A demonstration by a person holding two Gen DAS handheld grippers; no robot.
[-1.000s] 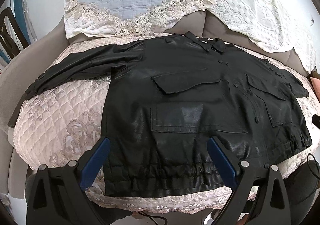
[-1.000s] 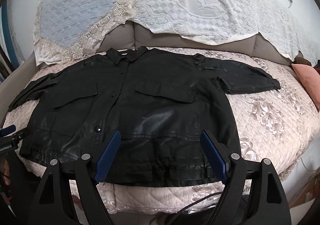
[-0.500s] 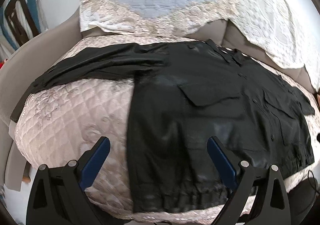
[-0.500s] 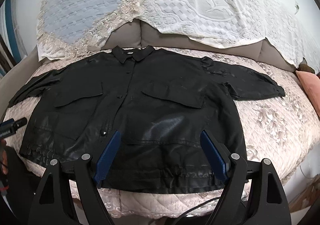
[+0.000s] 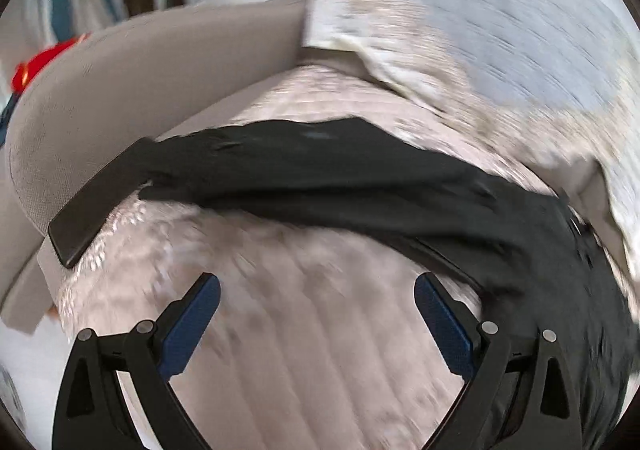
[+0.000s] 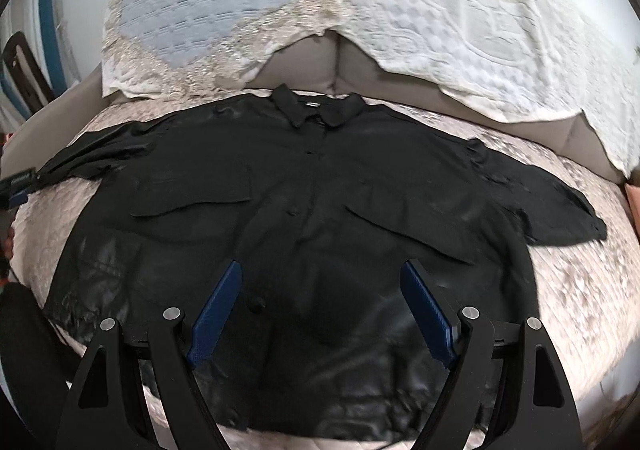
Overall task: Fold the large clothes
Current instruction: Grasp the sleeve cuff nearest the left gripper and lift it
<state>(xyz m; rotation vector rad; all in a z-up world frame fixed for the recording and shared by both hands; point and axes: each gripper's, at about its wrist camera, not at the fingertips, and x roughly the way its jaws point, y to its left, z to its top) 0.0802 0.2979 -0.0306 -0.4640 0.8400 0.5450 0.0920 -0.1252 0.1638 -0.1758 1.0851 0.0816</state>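
The left gripper (image 5: pixel 316 314), spread and empty, has swung from the jacket (image 6: pixel 304 234) body toward its sleeve (image 5: pixel 280 173) at mid-frame, likely the first fold; the right gripper (image 6: pixel 320 310) hovers spread.

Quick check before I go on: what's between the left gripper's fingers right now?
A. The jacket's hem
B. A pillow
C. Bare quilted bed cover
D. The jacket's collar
C. The left gripper is open over the pinkish quilted cover; the black jacket's sleeve lies beyond its fingertips, unheld.
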